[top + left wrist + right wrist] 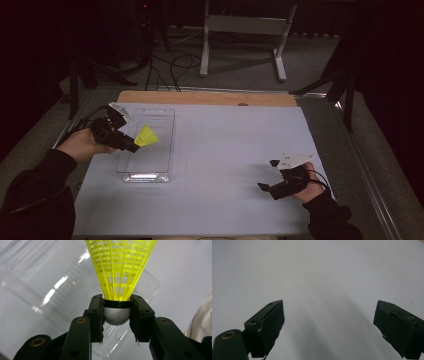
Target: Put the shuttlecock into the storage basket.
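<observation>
Yellow plastic shuttlecock (121,267) is clamped in the left gripper (117,315), over a clear plastic tray (161,145) near the bench's left edge; right gripper (329,327) rests spread wide.

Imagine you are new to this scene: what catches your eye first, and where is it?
The bright yellow shuttlecock stands out first, its rounded grey base clamped in the left tongs above the clear plastic tray at the table's left side. Next, the right tongs hang open with nothing between them over the bare pale tabletop near the right front.
</observation>
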Action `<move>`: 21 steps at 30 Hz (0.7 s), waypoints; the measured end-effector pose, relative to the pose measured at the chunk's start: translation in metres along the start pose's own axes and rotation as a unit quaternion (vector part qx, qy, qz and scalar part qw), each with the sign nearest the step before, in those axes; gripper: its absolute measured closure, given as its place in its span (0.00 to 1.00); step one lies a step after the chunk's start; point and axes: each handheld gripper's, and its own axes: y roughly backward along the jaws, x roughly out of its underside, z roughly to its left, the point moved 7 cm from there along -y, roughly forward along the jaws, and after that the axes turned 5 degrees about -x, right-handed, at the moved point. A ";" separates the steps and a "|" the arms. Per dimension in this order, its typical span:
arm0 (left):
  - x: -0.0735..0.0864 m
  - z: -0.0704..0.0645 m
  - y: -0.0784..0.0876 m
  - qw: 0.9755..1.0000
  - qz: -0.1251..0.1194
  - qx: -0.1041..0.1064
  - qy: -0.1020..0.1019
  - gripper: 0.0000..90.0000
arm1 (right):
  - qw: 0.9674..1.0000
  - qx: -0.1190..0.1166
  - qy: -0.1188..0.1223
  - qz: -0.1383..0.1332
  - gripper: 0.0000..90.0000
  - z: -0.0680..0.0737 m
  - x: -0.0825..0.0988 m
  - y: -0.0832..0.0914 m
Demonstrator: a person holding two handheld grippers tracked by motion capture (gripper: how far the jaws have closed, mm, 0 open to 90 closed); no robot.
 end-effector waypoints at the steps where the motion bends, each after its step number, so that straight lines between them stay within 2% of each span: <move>1: 0.002 0.001 0.000 1.000 0.003 -0.001 0.006 0.73 | 1.000 -0.001 0.000 0.001 0.11 0.000 0.000 0.000; 7: 0.014 0.009 -0.001 0.998 0.008 -0.025 0.048 0.73 | 1.000 0.000 -0.002 -0.002 0.11 0.000 0.001 0.000; 8: 0.016 0.008 -0.001 0.998 0.007 -0.022 0.054 0.73 | 1.000 0.000 -0.001 -0.001 0.11 0.000 0.001 0.000; 9: 0.018 0.008 -0.001 0.998 0.008 -0.026 0.054 0.73 | 1.000 0.000 -0.002 -0.001 0.11 0.000 0.002 0.000; 13: 0.024 0.005 -0.005 0.996 0.012 -0.039 0.080 0.73 | 1.000 0.000 -0.004 0.000 0.11 0.000 0.003 -0.001; 15: 0.026 0.004 -0.008 0.995 0.012 -0.051 0.088 0.73 | 1.000 -0.001 -0.004 0.000 0.11 0.000 0.004 -0.001; 18: 0.028 0.000 -0.013 0.995 0.012 -0.048 0.088 0.73 | 1.000 -0.003 -0.004 0.001 0.11 0.001 0.005 -0.002; 21: 0.029 -0.001 -0.015 0.994 0.015 -0.059 0.089 0.73 | 1.000 -0.004 -0.005 0.002 0.11 0.001 0.005 -0.002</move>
